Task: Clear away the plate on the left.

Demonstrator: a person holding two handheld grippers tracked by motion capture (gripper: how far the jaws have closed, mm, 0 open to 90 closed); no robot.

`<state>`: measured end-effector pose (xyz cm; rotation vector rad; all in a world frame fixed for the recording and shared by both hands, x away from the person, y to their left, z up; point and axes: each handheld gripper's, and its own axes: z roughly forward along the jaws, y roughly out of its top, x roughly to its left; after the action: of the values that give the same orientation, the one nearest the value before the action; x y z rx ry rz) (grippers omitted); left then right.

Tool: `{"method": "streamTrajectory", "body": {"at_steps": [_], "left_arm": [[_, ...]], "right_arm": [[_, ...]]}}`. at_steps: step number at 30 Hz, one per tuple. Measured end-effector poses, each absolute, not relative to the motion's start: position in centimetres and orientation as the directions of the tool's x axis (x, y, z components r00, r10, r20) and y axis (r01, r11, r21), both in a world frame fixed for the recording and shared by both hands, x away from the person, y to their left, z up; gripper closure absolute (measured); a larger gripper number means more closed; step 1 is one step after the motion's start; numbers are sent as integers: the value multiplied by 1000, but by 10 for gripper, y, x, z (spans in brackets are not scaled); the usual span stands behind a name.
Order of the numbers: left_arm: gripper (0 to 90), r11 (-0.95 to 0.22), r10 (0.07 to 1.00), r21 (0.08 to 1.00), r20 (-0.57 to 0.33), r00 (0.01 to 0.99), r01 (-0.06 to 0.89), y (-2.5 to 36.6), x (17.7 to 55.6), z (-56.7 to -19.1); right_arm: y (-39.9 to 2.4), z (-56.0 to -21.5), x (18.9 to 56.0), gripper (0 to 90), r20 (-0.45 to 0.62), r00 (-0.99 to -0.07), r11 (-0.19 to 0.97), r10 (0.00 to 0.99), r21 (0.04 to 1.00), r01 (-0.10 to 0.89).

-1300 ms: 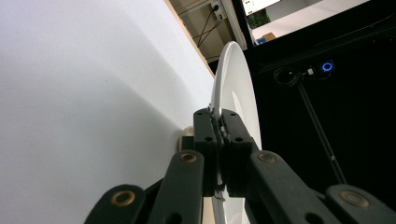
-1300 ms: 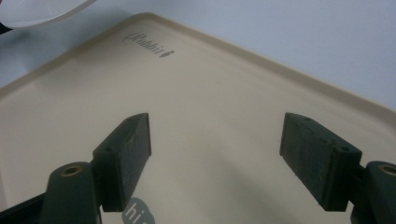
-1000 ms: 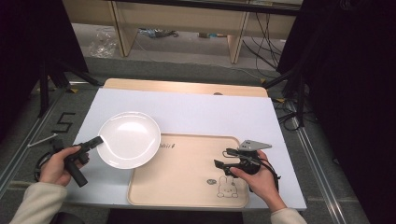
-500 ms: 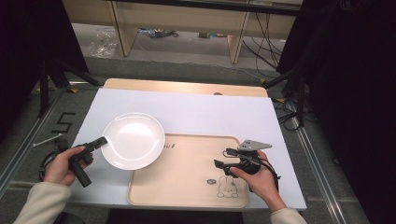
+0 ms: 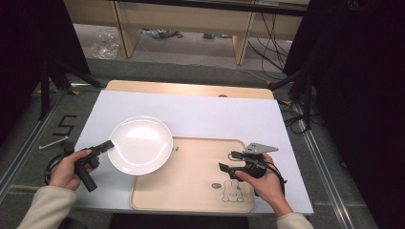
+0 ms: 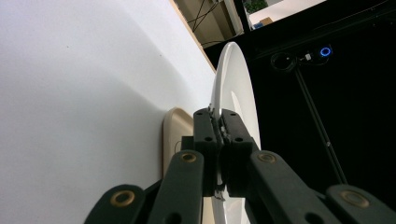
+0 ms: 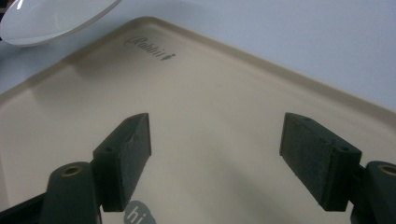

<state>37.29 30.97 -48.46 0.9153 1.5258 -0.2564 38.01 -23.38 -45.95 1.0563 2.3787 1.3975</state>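
- The left gripper (image 5: 106,146), held in the person's left hand (image 5: 67,167) at about 8 o'clock on the table in the high view, has its jaws clamped together on the rim of the white plate (image 5: 140,144).
- In the left gripper view, the left gripper (image 6: 218,125) pinches the thin edge of the white plate (image 6: 236,88), which stands edge-on and runs up toward 12 o'clock from the jaws.
- The white plate sits at about 9 o'clock from the table's middle in the high view, its right part overlapping the upper left corner of the beige tray (image 5: 191,176); whether it rests on the tray or hangs just above it I cannot tell.
- The beige tray lies at 6 o'clock on the white table sheet (image 5: 200,114) and bears a rabbit drawing (image 5: 232,191) near its lower right.
- The right gripper (image 5: 229,161), in the right hand (image 5: 265,181) at about 4 o'clock, has its jaws standing well apart with nothing between them.
- In the right gripper view, the right gripper (image 7: 215,154) looks onto bare tray (image 7: 210,102), with the plate (image 7: 51,18) at 11 o'clock, well apart from the jaws.
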Motion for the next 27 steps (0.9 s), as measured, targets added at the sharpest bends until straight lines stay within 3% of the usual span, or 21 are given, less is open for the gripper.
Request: {"method": "streamTrajectory", "body": {"at_steps": [27], "left_arm": [[858, 634, 376, 338, -921, 104, 696, 289, 375, -484]], "right_arm": [[-235, -459, 381, 258, 166, -726, 308, 668, 826, 472]]}}
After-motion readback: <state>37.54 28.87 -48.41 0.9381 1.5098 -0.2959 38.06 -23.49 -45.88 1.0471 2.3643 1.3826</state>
